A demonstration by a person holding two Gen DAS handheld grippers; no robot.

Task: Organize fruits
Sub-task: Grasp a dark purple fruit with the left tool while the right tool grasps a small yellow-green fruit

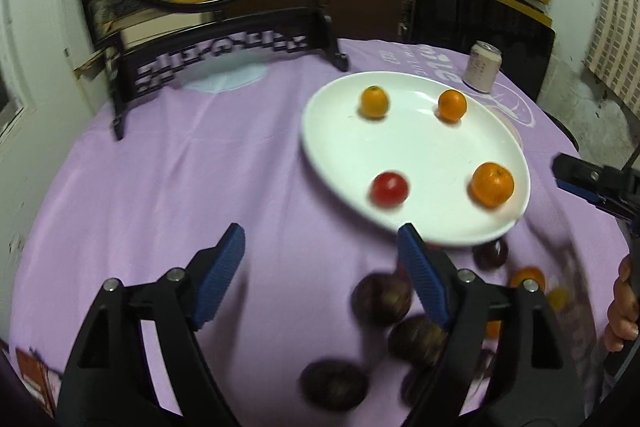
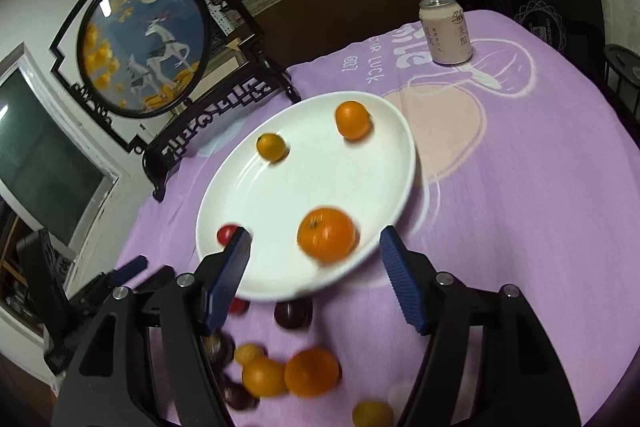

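Both the left gripper and right gripper gape empty beside the round white ceramic plate, probably free to fetch the loose fruit lying near it.

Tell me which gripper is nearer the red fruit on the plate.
Left. The left gripper is open just short of the red fruit; the right gripper is open nearer the big orange.

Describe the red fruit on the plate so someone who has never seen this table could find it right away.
Find the white plate on the purple tablecloth. Four round fruits sit spaced apart on it, and the red fruit lies at the near edge beside the largest orange. It is the only red one; the other three are orange.
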